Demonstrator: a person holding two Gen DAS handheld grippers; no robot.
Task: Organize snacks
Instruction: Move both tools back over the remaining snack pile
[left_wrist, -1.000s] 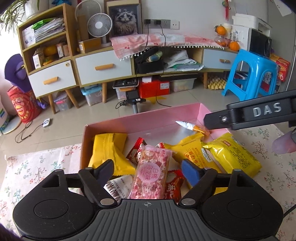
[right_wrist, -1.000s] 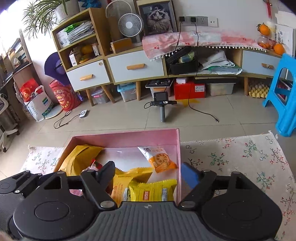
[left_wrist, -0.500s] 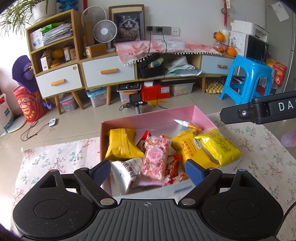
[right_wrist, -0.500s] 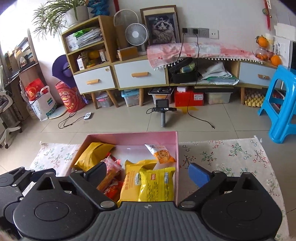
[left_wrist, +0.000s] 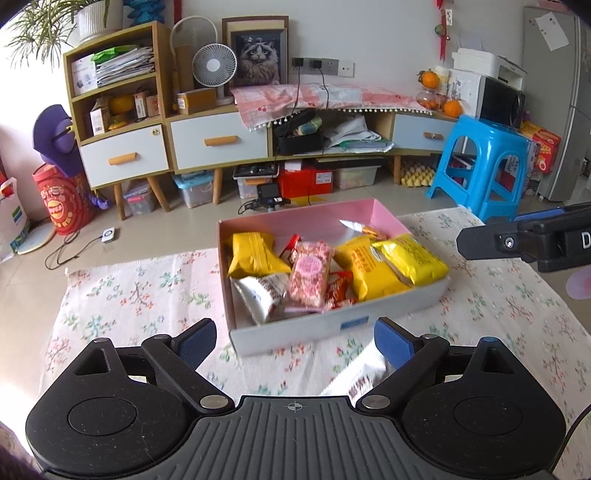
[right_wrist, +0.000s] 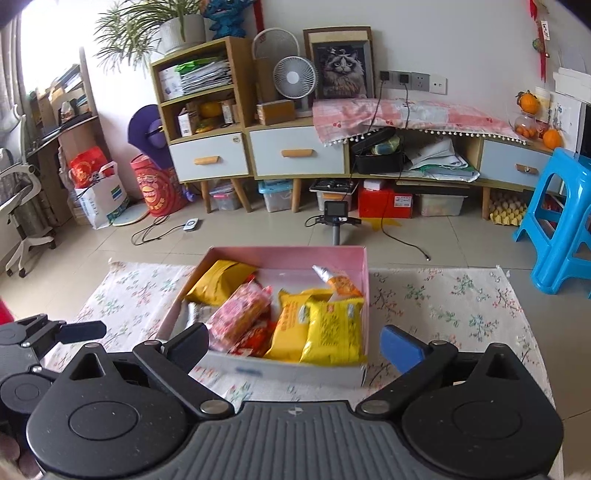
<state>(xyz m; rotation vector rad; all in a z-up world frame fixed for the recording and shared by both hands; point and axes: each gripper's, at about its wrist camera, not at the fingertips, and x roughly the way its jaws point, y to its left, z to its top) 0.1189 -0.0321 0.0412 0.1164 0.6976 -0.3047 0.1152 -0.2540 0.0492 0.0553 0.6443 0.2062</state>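
Note:
A pink-lined box (left_wrist: 334, 326) sits on the floral cloth and holds several snack packets. Among them are a yellow bag (left_wrist: 255, 254), a pink packet (left_wrist: 310, 273), two yellow packets (left_wrist: 406, 254) and a white one (left_wrist: 258, 291). My left gripper (left_wrist: 295, 341) hangs in front of the box's near wall, its jaws opening with nothing gripped. A white packet (left_wrist: 362, 376) lies on the cloth by its right finger. My right gripper (right_wrist: 295, 345) hovers before the same box (right_wrist: 295, 371), jaws opening and empty. One of its fingers (left_wrist: 517, 240) shows at the right of the left wrist view.
The floral cloth (left_wrist: 129, 295) spreads on both sides of the box. Beyond its far edge is tiled floor with a small camera on a stand (right_wrist: 334, 212), cables, a long cabinet (right_wrist: 295, 155) and a blue stool (left_wrist: 487, 166).
Both grippers have drawn back and up from the box, which now looks farther off. Both pairs of jaws stand wider. The white packet on the cloth has come into view.

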